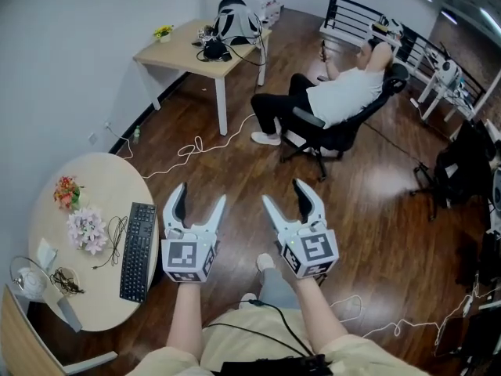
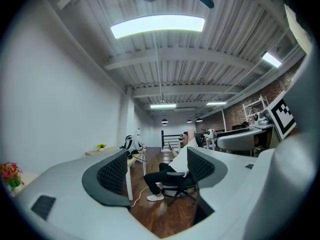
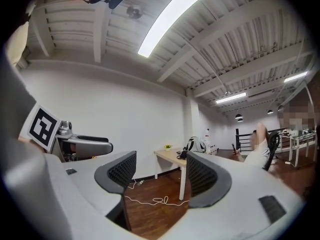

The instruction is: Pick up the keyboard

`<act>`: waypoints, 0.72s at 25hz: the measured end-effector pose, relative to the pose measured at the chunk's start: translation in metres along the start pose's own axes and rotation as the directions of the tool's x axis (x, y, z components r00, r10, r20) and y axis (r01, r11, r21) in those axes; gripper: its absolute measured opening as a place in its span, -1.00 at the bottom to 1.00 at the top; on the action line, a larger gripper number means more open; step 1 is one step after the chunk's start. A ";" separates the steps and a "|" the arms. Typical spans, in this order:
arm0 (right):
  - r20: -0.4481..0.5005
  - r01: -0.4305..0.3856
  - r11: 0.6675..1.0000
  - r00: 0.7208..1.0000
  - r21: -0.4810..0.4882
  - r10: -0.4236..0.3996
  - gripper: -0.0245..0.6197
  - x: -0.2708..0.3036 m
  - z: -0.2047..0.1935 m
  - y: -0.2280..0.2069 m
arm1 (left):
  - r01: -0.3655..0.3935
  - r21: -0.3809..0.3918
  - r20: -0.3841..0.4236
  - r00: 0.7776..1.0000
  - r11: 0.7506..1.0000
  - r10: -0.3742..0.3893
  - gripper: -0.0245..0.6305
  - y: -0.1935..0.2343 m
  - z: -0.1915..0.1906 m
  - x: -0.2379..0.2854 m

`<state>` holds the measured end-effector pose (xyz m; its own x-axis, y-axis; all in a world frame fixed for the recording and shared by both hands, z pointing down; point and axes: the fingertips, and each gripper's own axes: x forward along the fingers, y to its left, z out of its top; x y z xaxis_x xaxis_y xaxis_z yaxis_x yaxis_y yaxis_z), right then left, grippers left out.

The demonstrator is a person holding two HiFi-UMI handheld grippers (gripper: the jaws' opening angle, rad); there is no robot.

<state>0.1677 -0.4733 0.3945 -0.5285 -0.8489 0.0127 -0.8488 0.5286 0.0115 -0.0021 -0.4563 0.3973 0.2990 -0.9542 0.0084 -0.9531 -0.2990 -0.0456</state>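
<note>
Left gripper point(image 1: 200, 195), right gripper point(image 1: 283, 192) — matching pale grey plastic bodies, each with two curved, tapering jaws. Inner pads point(image 2: 112, 174): black, dimpled in a fine grid. Marker cubes point(image 1: 189, 260), one at the base of each gripper: white faces, black square codes. Forearms bare. Cream garment point(image 1: 235, 319) across the lap — thin black cable point(image 1: 286, 327) crossing it.

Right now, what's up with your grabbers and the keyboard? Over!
Left gripper open, empty. Right gripper open, empty. Keyboard flat on round table, untouched, left of both grippers. Thin cable close beside it, nothing on top.
</note>
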 end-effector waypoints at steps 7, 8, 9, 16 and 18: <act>0.007 -0.142 0.989 0.990 0.043 0.142 0.07 0.106 -0.010 -0.024 | -0.163 0.002 -0.038 0.986 0.987 0.163 0.16 0.069 -0.010 0.055; 0.017 -0.155 0.986 0.988 0.055 0.154 0.07 0.121 -0.006 -0.030 | -0.180 0.009 -0.036 0.983 0.984 0.181 0.17 0.075 -0.006 0.062; 0.029 -0.168 0.983 0.986 0.068 0.166 0.07 0.135 0.000 -0.034 | -0.196 0.021 -0.034 0.980 0.980 0.197 0.17 0.079 -0.002 0.068; 0.144 -0.401 0.914 0.910 0.063 0.389 0.07 0.225 0.021 -0.016 | -0.333 0.071 -0.029 0.942 0.940 0.335 0.16 0.111 0.012 0.104; 0.139 -0.518 0.851 0.852 0.089 0.504 0.07 0.241 0.012 0.011 | -0.426 0.096 -0.030 0.902 0.900 0.430 0.17 0.124 0.005 0.089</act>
<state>0.0308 -0.6720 0.3861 -0.8808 -0.4574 -0.1225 -0.4498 0.8890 -0.0853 -0.0929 -0.5784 0.3876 -0.1419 -0.9897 0.0177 -0.9805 0.1381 -0.1401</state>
